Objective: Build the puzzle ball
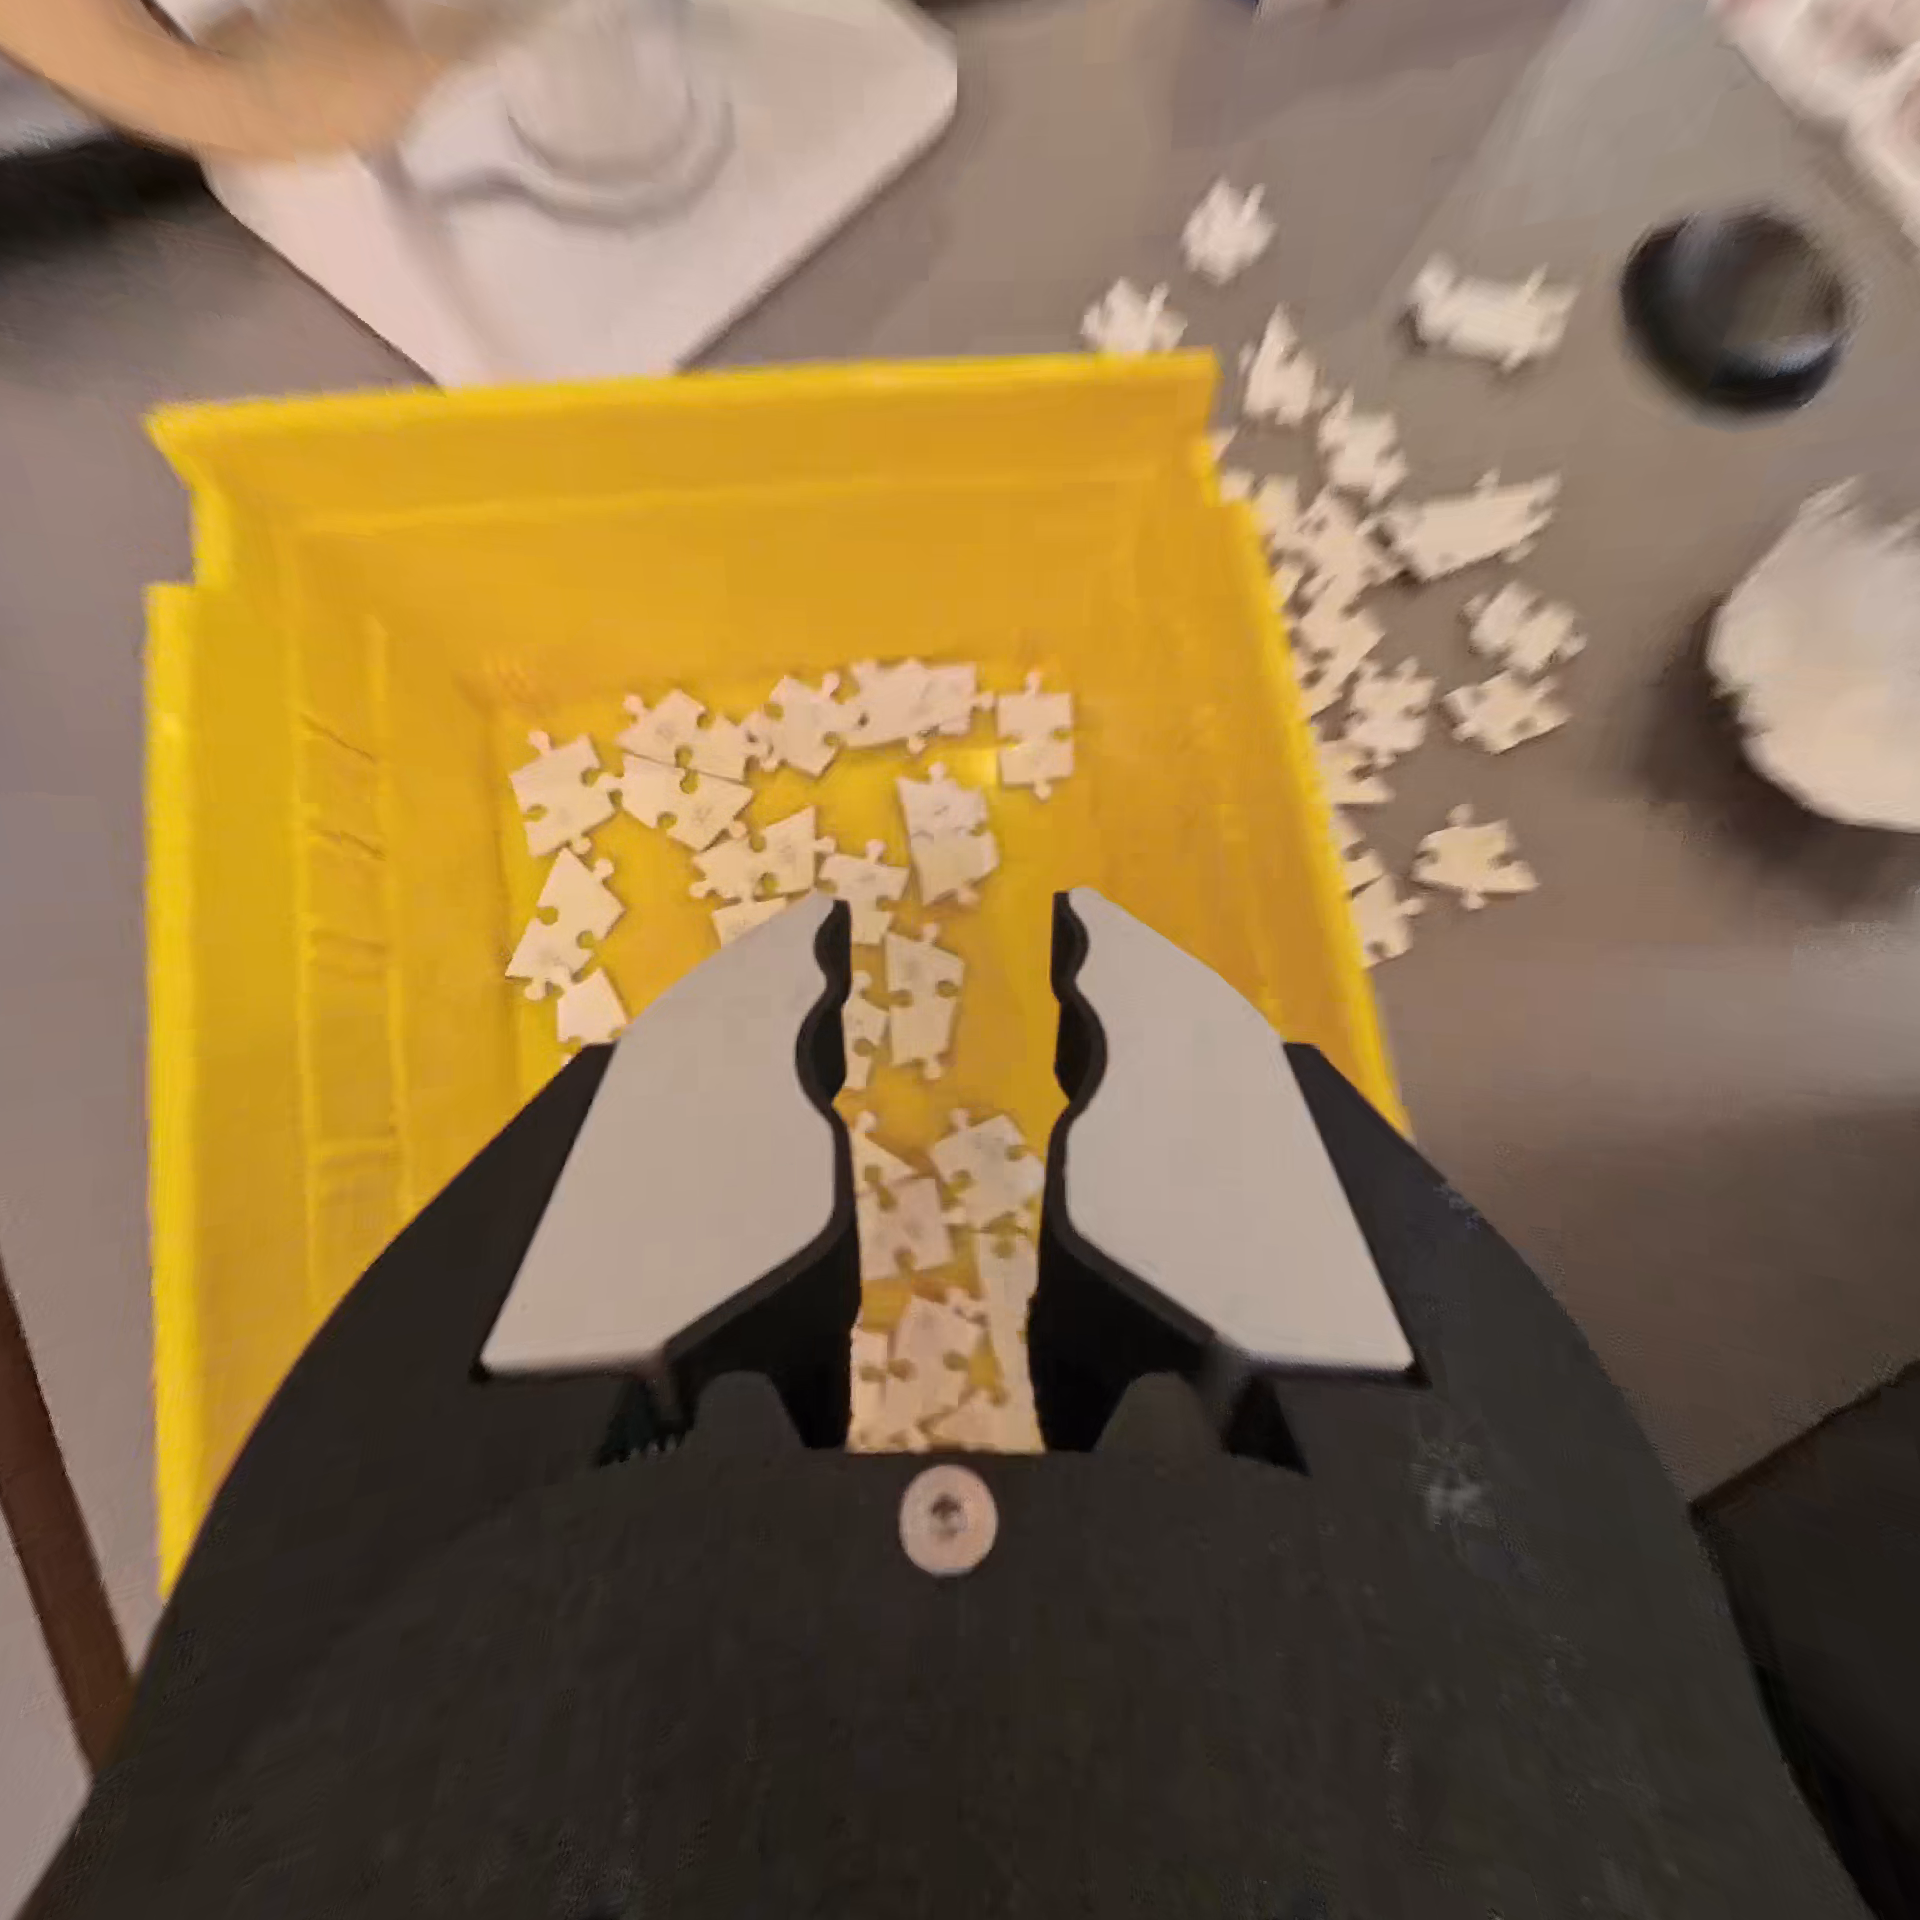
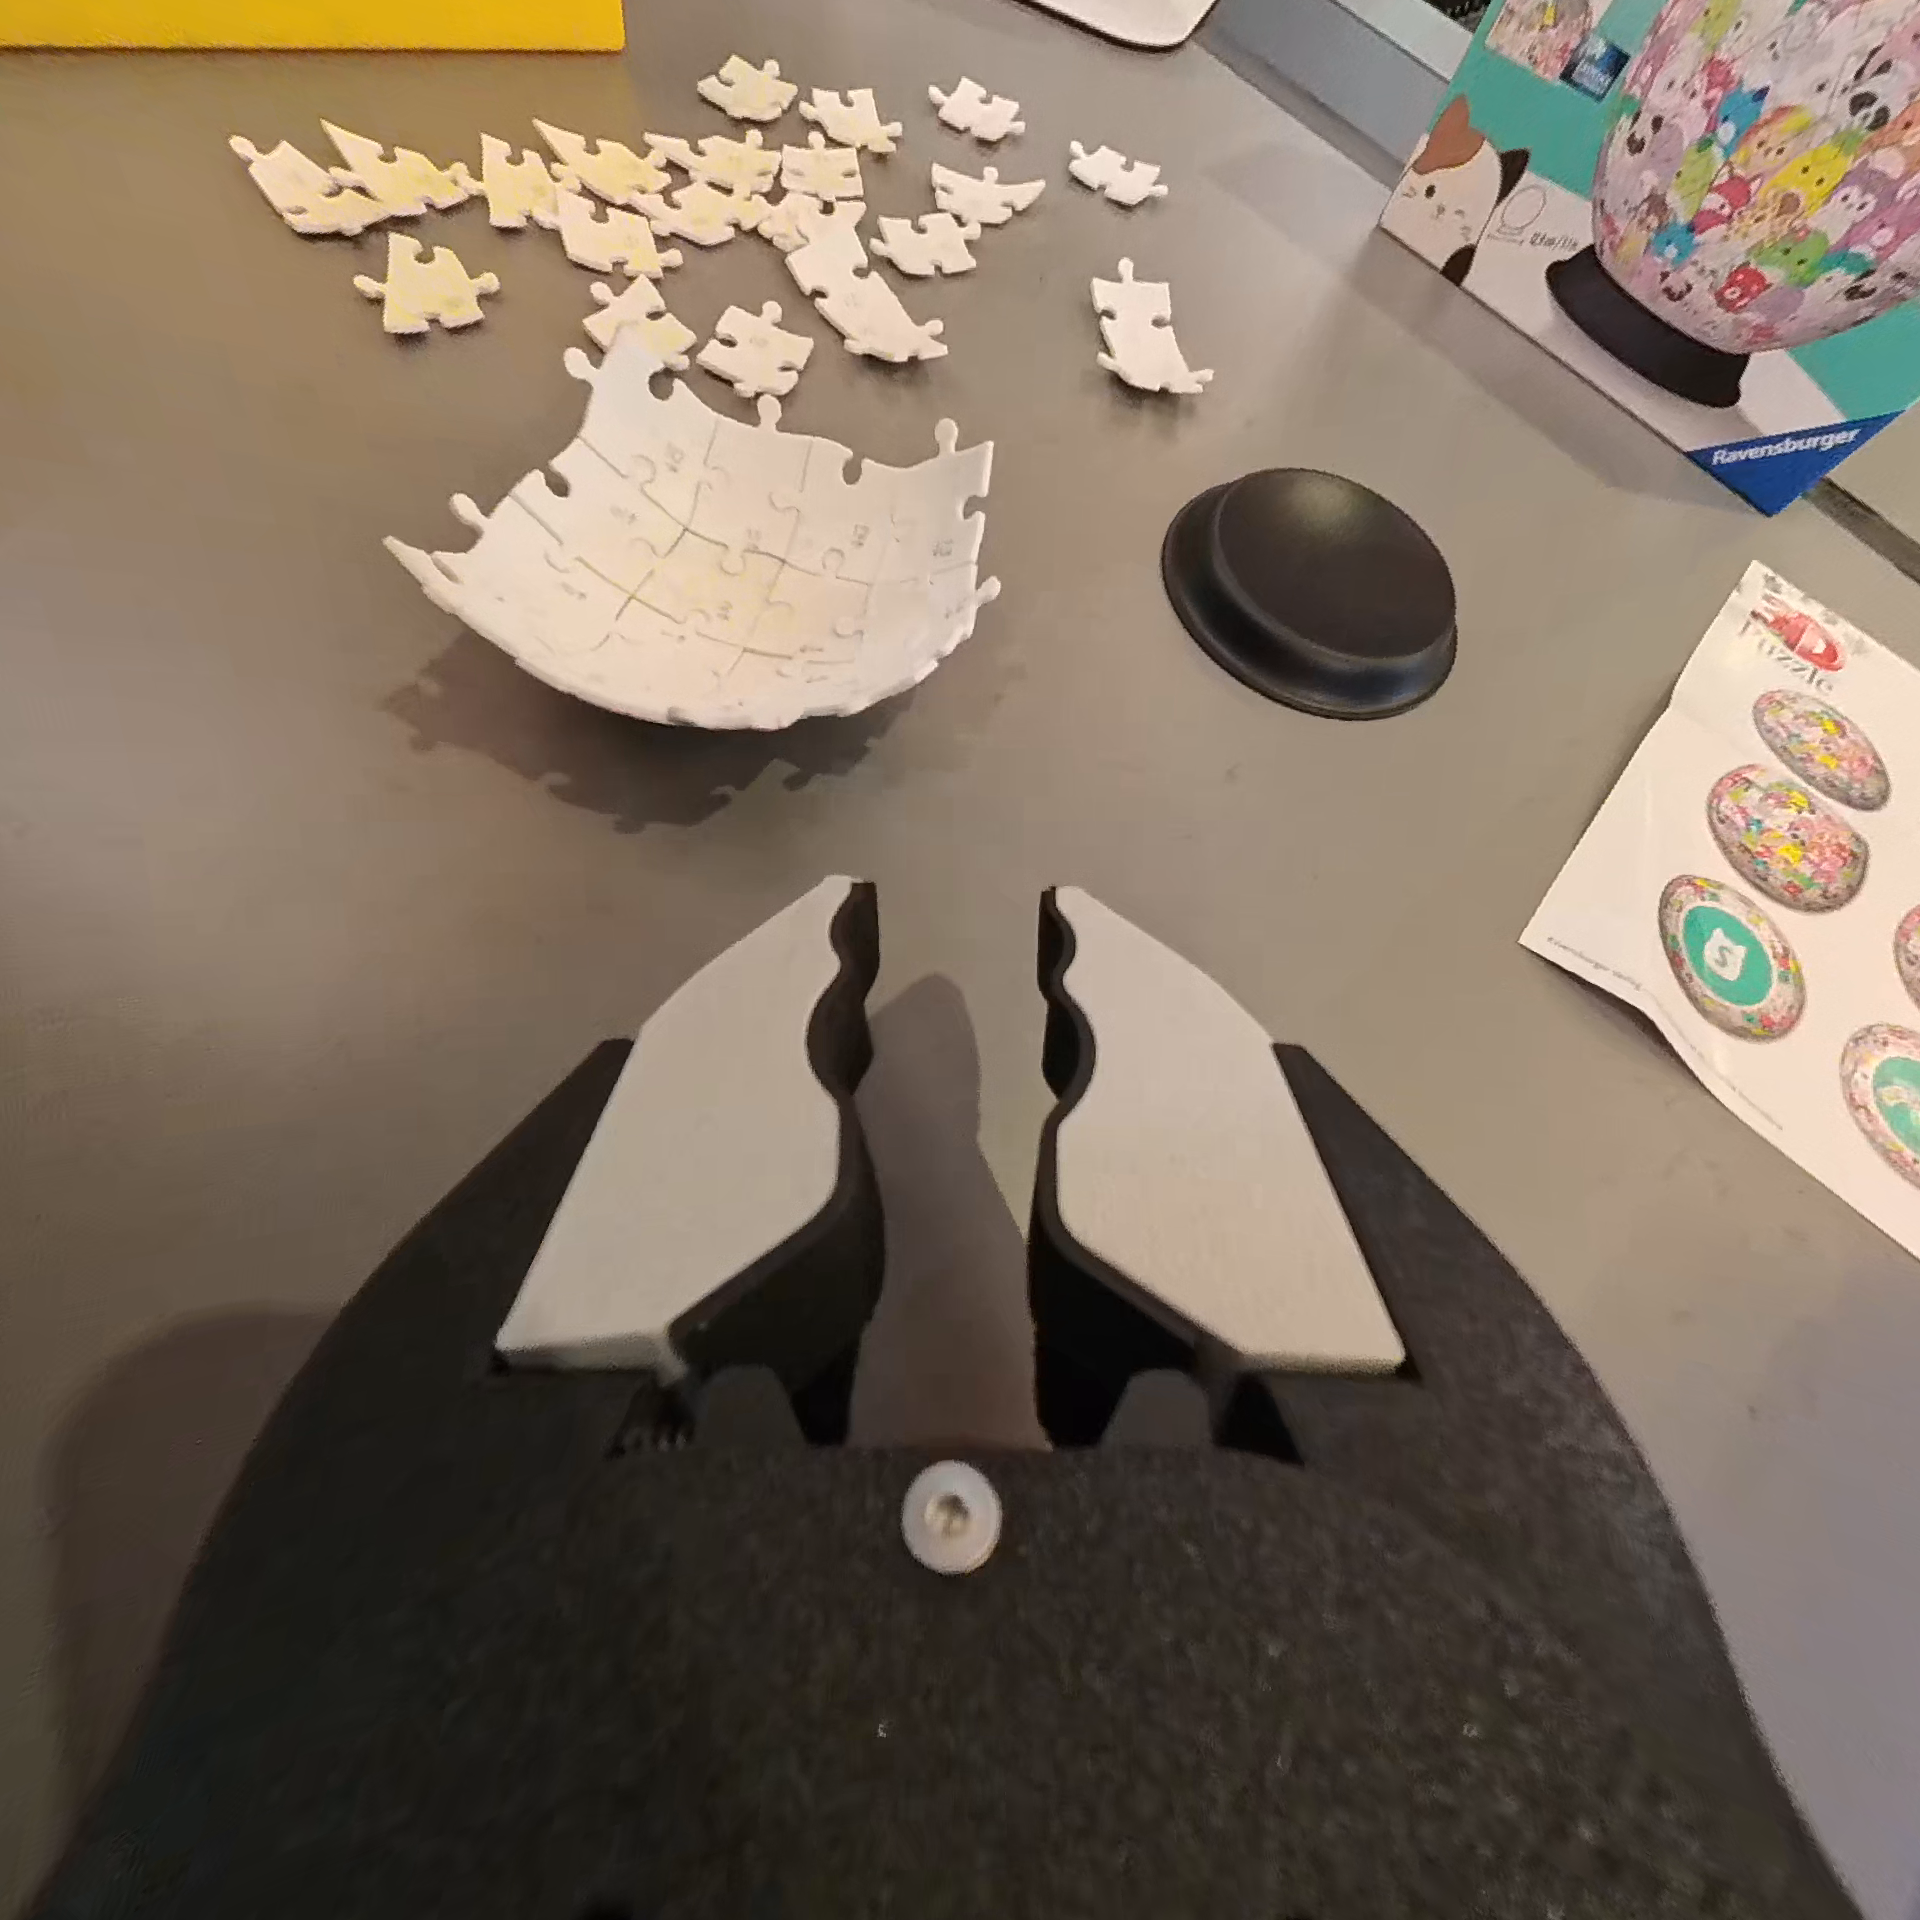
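Observation:
A curved, bowl-shaped part of the white puzzle ball (image 2: pixel 717 582) rests on the grey table, blurred at the right edge of the left wrist view (image 1: pixel 1829 665). Loose white puzzle pieces (image 2: pixel 727 197) lie scattered behind it. More pieces (image 1: pixel 790 790) lie in a yellow bin (image 1: pixel 260 831). My left gripper (image 1: pixel 951 909) is open and empty, held over the bin's pieces. My right gripper (image 2: pixel 958 902) is open and empty above bare table, in front of the ball part.
A black round stand (image 2: pixel 1311 592) sits right of the ball part, also in the left wrist view (image 1: pixel 1735 312). The puzzle box (image 2: pixel 1704 229) and an instruction sheet (image 2: pixel 1756 883) lie at the right. A white moulded tray (image 1: pixel 623 156) and a person's arm (image 1: pixel 208 83) are behind the bin. My hands' fingertips stand some 45 centimetres from each other.

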Tool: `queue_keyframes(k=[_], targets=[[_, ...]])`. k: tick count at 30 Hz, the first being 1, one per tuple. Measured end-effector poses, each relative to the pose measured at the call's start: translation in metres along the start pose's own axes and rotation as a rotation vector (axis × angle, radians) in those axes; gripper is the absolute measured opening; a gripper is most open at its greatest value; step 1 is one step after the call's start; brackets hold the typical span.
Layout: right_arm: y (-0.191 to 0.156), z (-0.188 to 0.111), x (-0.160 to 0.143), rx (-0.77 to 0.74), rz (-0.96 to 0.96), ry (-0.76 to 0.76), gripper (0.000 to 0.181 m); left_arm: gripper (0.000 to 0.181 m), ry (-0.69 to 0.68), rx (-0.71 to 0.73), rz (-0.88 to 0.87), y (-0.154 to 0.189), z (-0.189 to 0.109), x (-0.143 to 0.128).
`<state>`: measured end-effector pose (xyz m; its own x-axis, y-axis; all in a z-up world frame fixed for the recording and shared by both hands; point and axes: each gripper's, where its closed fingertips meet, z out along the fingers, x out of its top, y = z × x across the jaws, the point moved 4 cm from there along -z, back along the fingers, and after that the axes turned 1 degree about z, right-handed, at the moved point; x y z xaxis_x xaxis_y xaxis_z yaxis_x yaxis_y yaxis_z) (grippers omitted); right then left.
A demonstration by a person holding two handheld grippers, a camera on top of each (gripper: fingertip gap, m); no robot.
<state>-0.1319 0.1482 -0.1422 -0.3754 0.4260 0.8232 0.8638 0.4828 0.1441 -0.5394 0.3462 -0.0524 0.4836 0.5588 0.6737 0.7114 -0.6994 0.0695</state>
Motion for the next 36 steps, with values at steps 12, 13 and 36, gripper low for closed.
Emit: queue_keyframes(k=[12, 13, 36], targets=[[0.003, 0.001, -0.003, -0.015, 0.015, -0.025, 0.029, 0.034, -0.274, -0.081, 0.106, -0.008, 0.103, -0.029], [0.003, 0.002, -0.003, -0.013, 0.016, -0.029, 0.029, 0.033, -0.287, -0.078, 0.118, -0.007, 0.105, -0.031], [0.0, 0.002, -0.003, 0.002, -0.004, -0.034, 0.028, 0.022, -0.345, -0.199, 0.165, 0.027, 0.079, -0.064]])
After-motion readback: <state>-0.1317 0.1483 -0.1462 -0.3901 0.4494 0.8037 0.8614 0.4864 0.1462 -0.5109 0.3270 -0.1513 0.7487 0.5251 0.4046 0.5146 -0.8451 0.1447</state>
